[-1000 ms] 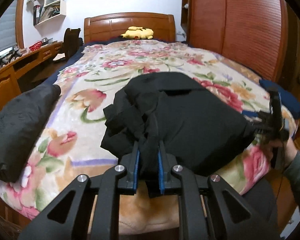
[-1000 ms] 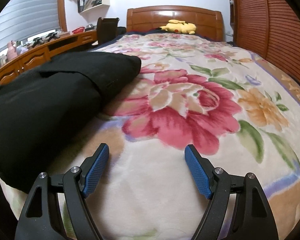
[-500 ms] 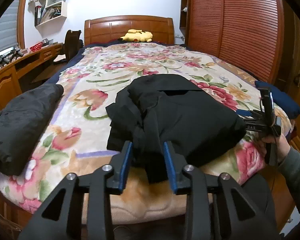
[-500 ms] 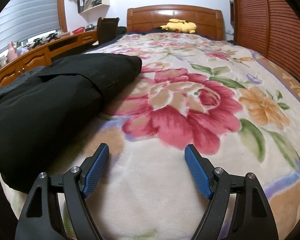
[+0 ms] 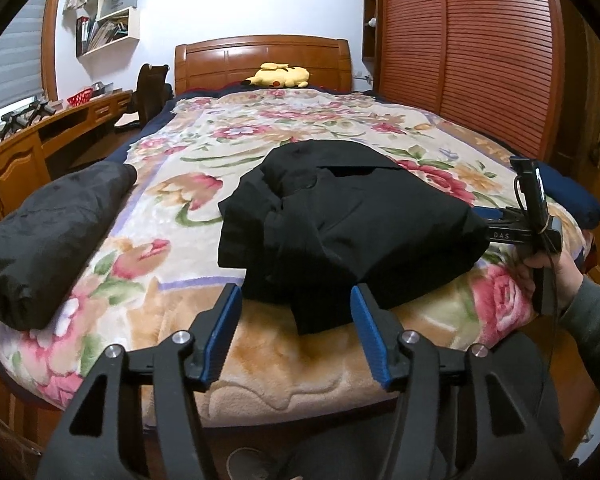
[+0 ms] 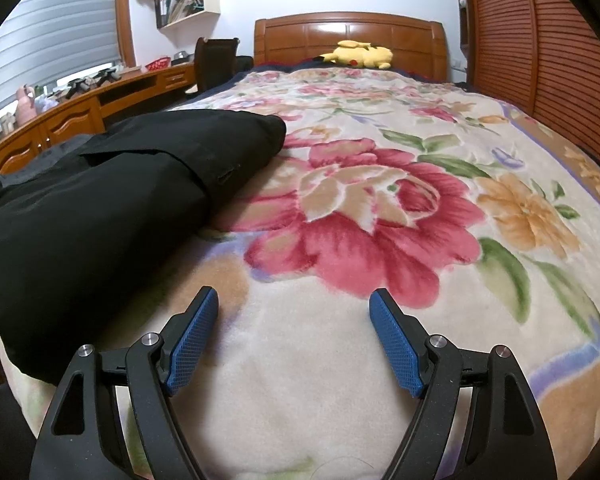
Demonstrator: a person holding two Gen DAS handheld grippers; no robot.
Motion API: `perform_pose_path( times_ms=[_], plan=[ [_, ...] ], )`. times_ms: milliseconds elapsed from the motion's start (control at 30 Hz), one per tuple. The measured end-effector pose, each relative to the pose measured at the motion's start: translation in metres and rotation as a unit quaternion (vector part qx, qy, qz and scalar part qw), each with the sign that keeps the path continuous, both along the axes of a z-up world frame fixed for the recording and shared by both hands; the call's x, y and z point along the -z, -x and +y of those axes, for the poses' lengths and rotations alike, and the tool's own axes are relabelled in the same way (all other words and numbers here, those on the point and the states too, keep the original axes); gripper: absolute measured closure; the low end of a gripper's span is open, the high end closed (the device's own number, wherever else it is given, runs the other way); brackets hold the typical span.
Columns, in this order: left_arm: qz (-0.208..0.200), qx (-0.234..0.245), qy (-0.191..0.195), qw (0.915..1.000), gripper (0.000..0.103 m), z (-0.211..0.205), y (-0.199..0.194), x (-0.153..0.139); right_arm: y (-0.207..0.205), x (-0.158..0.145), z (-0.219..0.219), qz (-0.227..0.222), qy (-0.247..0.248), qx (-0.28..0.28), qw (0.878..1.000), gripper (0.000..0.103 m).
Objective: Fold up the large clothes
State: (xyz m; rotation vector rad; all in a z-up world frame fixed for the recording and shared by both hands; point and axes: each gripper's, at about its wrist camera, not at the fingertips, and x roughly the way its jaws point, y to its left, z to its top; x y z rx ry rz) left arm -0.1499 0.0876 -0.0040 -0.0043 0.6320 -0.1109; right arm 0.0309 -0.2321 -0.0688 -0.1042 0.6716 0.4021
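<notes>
— Where's the black garment (image 5: 352, 232)?

— Bundled on the floral blanket (image 5: 188, 264) near its foot edge. My left gripper (image 5: 296, 332) has just been opening; a hanging flap sits between the jaws, unpinched.

— And the right?

— The right gripper (image 6: 294, 336) gapes empty beside it. The bundle's underside folds are hidden.

Soft, even indoor light, strong fisheye bending and dark vignette at edges, black fabric detail lost.
</notes>
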Motion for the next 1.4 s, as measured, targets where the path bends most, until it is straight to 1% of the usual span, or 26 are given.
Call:
perform_pose_path(
  times_ms=[100,200,300,367,433,533,600,633,767,833,967,1033,1167,1200,1267,1333,1367,1400],
  plan=[
    [0.006,-0.003,-0.004,1.0,0.047,0.001,-0.003,0.005,-0.002,-0.001,0.001,0.012,0.003,-0.001,1.0,0.023],
    [0.012,-0.002,-0.005,0.9999,0.047,0.001,-0.007,0.011,-0.004,-0.009,-0.002,0.012,-0.001,0.009,1.0,0.023],
    [0.011,-0.001,0.002,0.9999,0.047,0.003,-0.01,0.016,-0.008,-0.023,-0.005,0.011,-0.014,0.014,1.0,0.023],
    [0.012,0.002,0.007,0.9999,0.047,0.005,-0.013,0.021,-0.014,-0.038,-0.006,0.003,-0.027,0.014,1.0,0.023],
    [0.015,0.004,0.01,0.9998,0.047,0.006,-0.017,0.026,-0.027,-0.052,-0.004,0.001,-0.038,0.012,0.999,0.023],
    [0.023,0.009,0.018,0.9995,0.047,0.007,-0.024,0.035,-0.05,-0.063,0.008,0.024,-0.06,-0.008,0.998,0.023],
    [0.026,0.011,0.02,0.9994,0.047,0.007,-0.028,0.04,-0.068,-0.066,0.025,0.034,-0.06,-0.023,0.997,0.023],
    [0.029,0.012,0.022,0.9993,0.047,0.007,-0.031,0.043,-0.074,-0.066,0.032,0.036,-0.055,-0.029,0.997,0.023],
    [0.033,0.018,0.034,0.9987,0.047,0.01,-0.04,0.049,-0.106,-0.056,0.066,0.073,-0.039,-0.054,0.995,0.023],
    [0.034,0.023,0.04,0.9983,0.047,0.011,-0.044,0.051,-0.119,-0.053,0.077,0.076,-0.035,-0.056,0.995,0.023],
    [0.033,0.029,0.061,0.9972,0.047,0.017,-0.047,0.052,-0.144,-0.049,0.087,0.086,-0.043,-0.057,0.994,0.023],
    [0.031,0.031,0.076,0.9961,0.047,0.02,-0.048,0.054,-0.156,-0.044,0.09,0.096,-0.039,-0.056,0.993,0.019],
    [0.027,0.035,0.077,0.9961,0.048,0.019,-0.049,0.054,-0.18,-0.025,0.092,0.143,-0.056,-0.064,0.986,0.014],
    [0.027,0.038,0.079,0.9958,0.052,0.019,-0.05,0.054,-0.182,-0.022,0.092,0.15,-0.06,-0.067,0.985,0.013],
    [0.028,0.041,0.085,0.9952,0.055,0.02,-0.052,0.054,-0.187,-0.016,0.094,0.168,-0.074,-0.077,0.98,0.013],
    [0.029,0.046,0.088,0.9947,0.063,0.02,-0.053,0.054,-0.189,-0.01,0.099,0.195,-0.093,-0.096,0.972,0.013],
    [0.032,0.05,0.093,0.9939,0.069,0.02,-0.053,0.054,-0.189,-0.005,0.104,0.216,-0.101,-0.114,0.964,0.012],
    [0.032,0.052,0.095,0.9935,0.078,0.021,-0.054,0.054,-0.188,-0.005,0.107,0.219,-0.095,-0.117,0.964,0.012]
  ],
)
